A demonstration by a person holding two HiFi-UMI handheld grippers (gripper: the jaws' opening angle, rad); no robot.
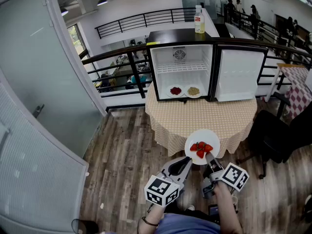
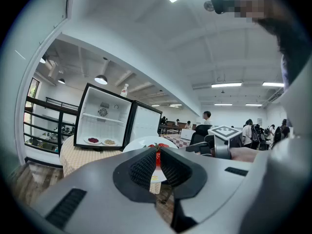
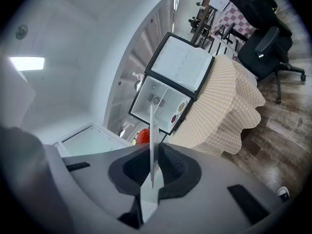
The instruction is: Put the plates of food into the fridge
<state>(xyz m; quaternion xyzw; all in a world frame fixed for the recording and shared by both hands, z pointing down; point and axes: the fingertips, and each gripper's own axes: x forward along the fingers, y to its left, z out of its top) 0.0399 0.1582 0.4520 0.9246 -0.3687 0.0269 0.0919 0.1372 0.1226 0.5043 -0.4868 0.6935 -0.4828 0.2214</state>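
The left gripper (image 1: 186,161) is held just beside the white plate (image 1: 213,136), its jaws closed to a thin slit with nothing gripped. The plate, loaded with strawberries (image 1: 201,147), is kept over the near edge of the cloth-covered worktop (image 1: 204,116). Its rim is clamped by the tightly closed jaws of the right gripper (image 1: 209,156). Farther back on the worktop, the open fridge (image 1: 181,67) is seen.

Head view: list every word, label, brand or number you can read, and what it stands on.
None can be read.
Fridge: small print at the top of its inside, too small to read.
Bottle on the fridge: label blurred.
Marker cubes: black-and-white square patterns, no words.
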